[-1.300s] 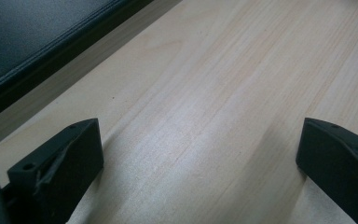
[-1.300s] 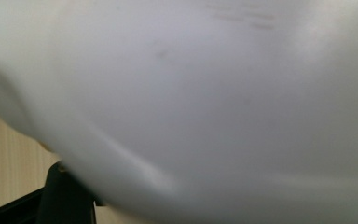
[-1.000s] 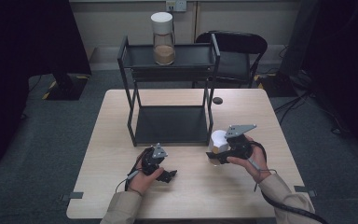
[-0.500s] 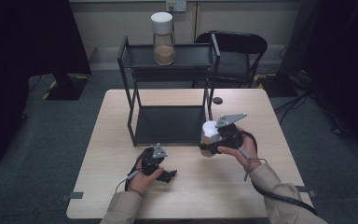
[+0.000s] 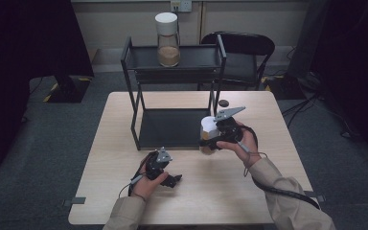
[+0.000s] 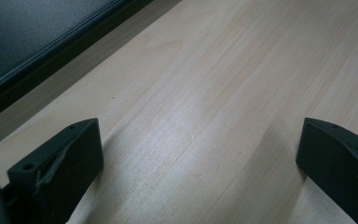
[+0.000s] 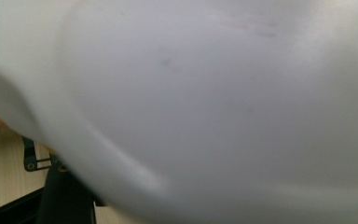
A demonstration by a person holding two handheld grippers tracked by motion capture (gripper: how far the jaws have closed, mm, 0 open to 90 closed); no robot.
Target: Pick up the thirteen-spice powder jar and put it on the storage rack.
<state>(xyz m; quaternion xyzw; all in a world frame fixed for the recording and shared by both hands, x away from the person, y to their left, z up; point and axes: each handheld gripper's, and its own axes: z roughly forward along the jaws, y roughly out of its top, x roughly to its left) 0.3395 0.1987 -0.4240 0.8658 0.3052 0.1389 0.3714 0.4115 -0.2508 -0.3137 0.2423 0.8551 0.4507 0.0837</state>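
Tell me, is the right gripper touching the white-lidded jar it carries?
Touching. In the high view the right gripper is closed on the jar, holding it off the table; the right gripper view has its white lid pressed close.

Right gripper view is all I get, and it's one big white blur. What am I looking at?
Observer: The white lid of a jar that the right gripper is shut on, seen in the high view.
Operator: Is it standing on the table?
Observer: It looks lifted just off the table, close to the right front leg of a black two-level shelf.
Operator: Anything on that shelf?
Observer: A second white-lidded jar, holding something tan, stands upright on the top level; the bottom level is bare.
Operator: And the other hand?
Observer: The left gripper rests low at the table, jaws open with nothing between them.
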